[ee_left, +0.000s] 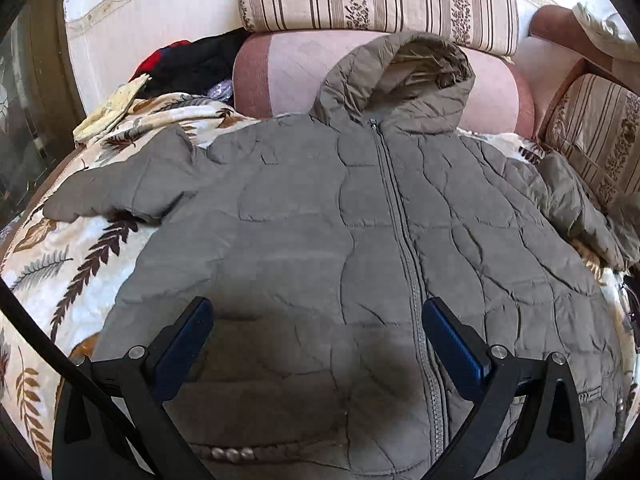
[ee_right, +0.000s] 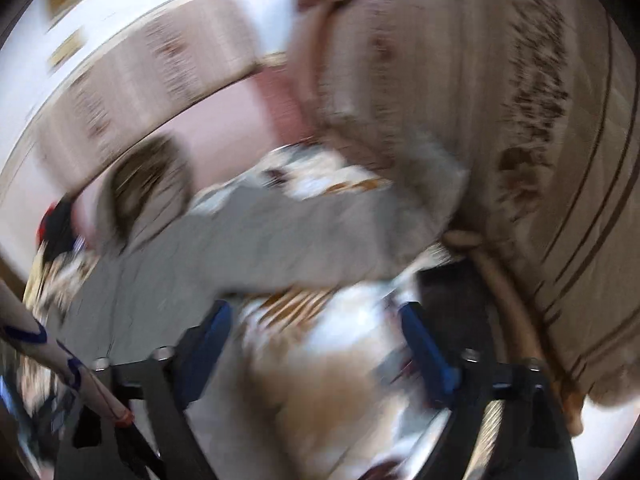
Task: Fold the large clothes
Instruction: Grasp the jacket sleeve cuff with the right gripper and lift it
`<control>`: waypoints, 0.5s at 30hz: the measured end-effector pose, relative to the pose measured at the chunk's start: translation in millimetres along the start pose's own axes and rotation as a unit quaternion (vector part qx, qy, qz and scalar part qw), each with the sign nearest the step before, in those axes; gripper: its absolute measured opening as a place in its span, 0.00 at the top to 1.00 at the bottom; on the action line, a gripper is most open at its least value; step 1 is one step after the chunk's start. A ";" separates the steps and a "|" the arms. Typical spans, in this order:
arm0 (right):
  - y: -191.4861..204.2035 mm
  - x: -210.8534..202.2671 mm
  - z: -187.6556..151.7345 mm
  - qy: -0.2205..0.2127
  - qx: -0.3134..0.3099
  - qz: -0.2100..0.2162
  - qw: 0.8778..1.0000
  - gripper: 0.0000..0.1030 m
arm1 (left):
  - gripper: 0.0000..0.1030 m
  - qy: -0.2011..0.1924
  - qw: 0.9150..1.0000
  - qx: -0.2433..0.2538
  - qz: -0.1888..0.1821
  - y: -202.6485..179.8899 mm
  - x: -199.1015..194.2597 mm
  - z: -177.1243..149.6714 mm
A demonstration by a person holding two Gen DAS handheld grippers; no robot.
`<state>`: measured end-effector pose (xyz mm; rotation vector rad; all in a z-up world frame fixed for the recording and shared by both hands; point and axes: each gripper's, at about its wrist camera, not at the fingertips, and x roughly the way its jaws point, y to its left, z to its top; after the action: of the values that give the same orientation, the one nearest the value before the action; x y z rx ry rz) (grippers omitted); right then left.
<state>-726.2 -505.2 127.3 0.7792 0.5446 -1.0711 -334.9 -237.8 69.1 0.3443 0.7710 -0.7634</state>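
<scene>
A grey-olive quilted hooded jacket (ee_left: pixel 320 220) lies flat, front up and zipped, on a leaf-print blanket (ee_left: pixel 72 264). Its hood (ee_left: pixel 404 76) rests against a pink cushion, and both sleeves spread out to the sides. My left gripper (ee_left: pixel 318 320) hovers open over the jacket's lower front, nothing between its blue pads. The right wrist view is heavily blurred. There the jacket's sleeve (ee_right: pixel 280 232) stretches across the middle, and my right gripper (ee_right: pixel 316 320) stands open above the blanket (ee_right: pixel 320 360) just below that sleeve, holding nothing.
A striped floral sofa back (ee_left: pixel 376 0) and pink cushion (ee_left: pixel 288 68) stand behind the jacket. Dark and red clothes (ee_left: pixel 188 64) pile at back left. A striped armchair cushion (ee_left: pixel 596 132), also (ee_right: pixel 520 160), flanks the right side with a wooden frame (ee_right: pixel 512 300).
</scene>
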 end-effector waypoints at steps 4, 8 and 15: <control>-52.2 35.2 45.1 0.005 0.081 -0.022 0.996 0.22 | 0.00 0.003 1.000 0.006 -0.001 -1.7 1.2 -0.3; -64.4 60.6 68.6 0.001 0.090 -0.046 0.995 0.22 | 0.00 0.006 1.000 0.013 0.000 -5.8 5.8 1.4; -77.1 102.0 85.4 0.005 0.092 -0.116 0.989 0.37 | 0.00 0.010 1.000 0.022 0.004 -8.3 12.7 1.0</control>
<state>-754.7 -649.9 83.4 0.8975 0.5612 -1.3472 -334.5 -250.2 60.4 0.3950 0.7721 -0.7711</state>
